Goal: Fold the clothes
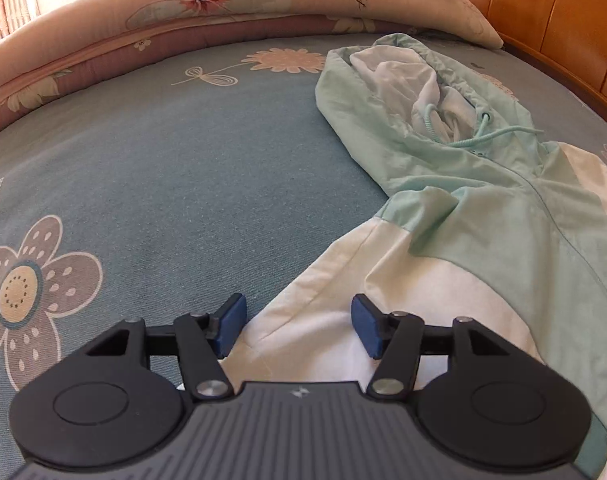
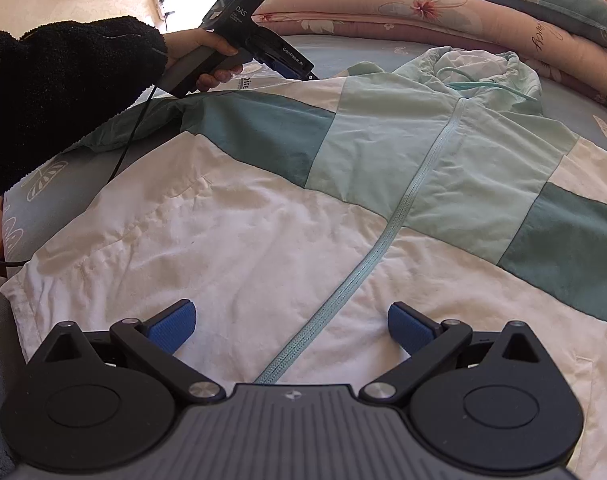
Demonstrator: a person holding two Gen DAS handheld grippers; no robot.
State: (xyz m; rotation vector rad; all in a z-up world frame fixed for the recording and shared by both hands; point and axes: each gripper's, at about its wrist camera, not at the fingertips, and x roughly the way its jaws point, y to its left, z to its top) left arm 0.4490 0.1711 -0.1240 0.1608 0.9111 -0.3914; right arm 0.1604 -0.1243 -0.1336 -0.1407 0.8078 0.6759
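Blue floral bedding covers the bed on which we work, with a rolled pink quilt along its far edge and a wooden headboard beyond. We see the hooded jacket lying flat and face up on the bed, its zipper closed and its hood pointing toward the quilt. Our left hand-held gripper hangs over the jacket's white sleeve at the edge farthest from the headboard, jaws partly apart with nothing pinched between them. Our right hand-held gripper sits above the jacket's white lower front, jaws spread wide astride the zipper, gripping nothing.
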